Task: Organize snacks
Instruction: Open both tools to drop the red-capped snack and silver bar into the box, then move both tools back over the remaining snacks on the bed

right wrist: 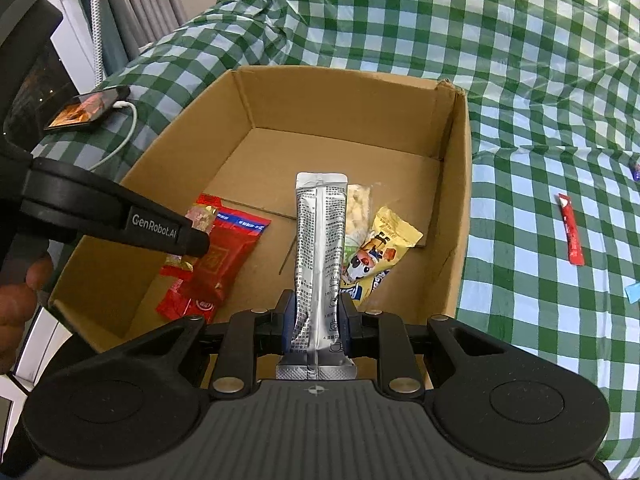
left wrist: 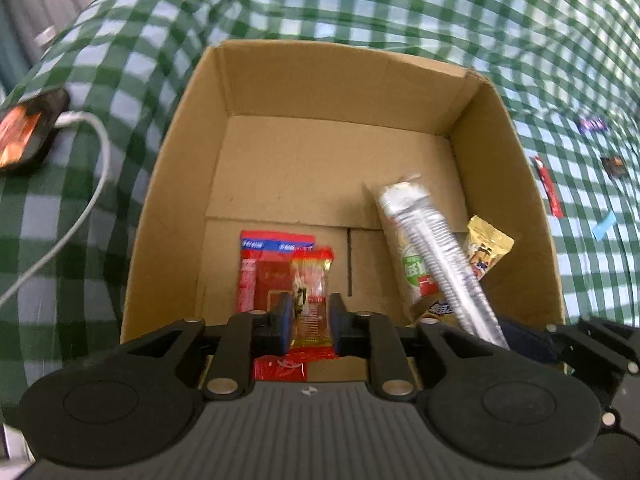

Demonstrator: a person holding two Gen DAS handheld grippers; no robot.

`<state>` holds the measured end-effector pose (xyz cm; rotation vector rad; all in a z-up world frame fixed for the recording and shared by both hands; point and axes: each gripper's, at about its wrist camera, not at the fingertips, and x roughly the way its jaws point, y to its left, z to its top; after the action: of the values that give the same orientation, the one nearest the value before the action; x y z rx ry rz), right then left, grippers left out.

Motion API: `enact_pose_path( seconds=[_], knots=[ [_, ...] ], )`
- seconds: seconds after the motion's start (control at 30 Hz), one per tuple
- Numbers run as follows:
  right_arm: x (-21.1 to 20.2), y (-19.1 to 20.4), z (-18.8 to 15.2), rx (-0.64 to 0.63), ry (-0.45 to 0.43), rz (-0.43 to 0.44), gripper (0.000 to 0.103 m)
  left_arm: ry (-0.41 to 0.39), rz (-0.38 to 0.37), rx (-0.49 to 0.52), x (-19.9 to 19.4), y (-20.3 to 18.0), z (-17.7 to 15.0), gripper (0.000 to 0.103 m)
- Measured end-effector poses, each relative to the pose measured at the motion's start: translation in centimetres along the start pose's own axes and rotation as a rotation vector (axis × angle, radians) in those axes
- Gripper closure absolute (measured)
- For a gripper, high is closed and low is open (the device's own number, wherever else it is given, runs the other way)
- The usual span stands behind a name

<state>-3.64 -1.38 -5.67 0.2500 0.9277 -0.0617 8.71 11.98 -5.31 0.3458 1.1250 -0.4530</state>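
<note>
Two tongs hang over the cardboard box [right wrist: 460, 184], left tongs [left wrist: 308, 314] pinching a red-gold packet [left wrist: 312, 280], right tongs [right wrist: 318, 312] pinching a silver stick pouch [right wrist: 320, 248], long axes pointing straight ahead.

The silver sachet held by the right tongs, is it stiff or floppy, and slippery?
The silver sachet probably is fairly stiff: it stands upright above the right tongs without drooping. Its glossy foil may be slippery. It looks thin, so likely light.

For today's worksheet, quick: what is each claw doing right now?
Left claw: closed on a red candy packet.
Right claw: closed on a silver sachet.
</note>
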Motion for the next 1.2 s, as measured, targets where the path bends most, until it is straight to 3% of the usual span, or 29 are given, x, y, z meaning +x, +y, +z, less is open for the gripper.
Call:
enact_pose_path(
  seconds=[0.07, 0.1, 0.13, 0.17, 0.43, 0.53, 0.83, 1.2],
  knots=[
    [0.3, 0.1, 0.1, -0.007, 0.012, 0.012, 0.069, -0.019, 0.023, 0.000, -0.3, 0.0, 0.1, 0.010],
    [0.4, 0.1, 0.2, -0.011, 0.022, 0.009, 0.048, -0.047, 0.037, -0.007, -0.7, 0.1, 0.0, 0.005],
    [0.3, 0.2, 0.2, -0.017, 0.027, 0.001, 0.038, -0.073, 0.046, -0.009, -1.2, 0.2, -0.1, 0.002],
    [0.0, 0.3, 0.2, -0.025, 0.024, -0.007, 0.026, -0.084, 0.055, -0.005, -1.7, 0.3, -0.3, 0.000],
    [-3.6, 0.4, -2.1, 0.028, 0.033, -0.027, 0.016, -0.047, 0.063, 0.018, -4.8, -0.1, -5.0, 0.000],
    [-5.5, 0.9, -3.1, 0.048, 0.017, -0.032, 0.010, -0.077, 0.090, 0.022, -6.7, -0.6, -7.1, 0.000],
    [-11.8, 2.5, -5.1, 0.012, -0.097, -0.075, 0.007, -0.182, 0.100, -0.011, -12.7, -0.9, -10.6, 0.000],
    [-17.9, 2.7, -7.9, -0.016, -0.219, -0.091, 0.006, -0.261, 0.106, -0.009, -17.3, -3.0, -13.7, 0.000]
  ],
)
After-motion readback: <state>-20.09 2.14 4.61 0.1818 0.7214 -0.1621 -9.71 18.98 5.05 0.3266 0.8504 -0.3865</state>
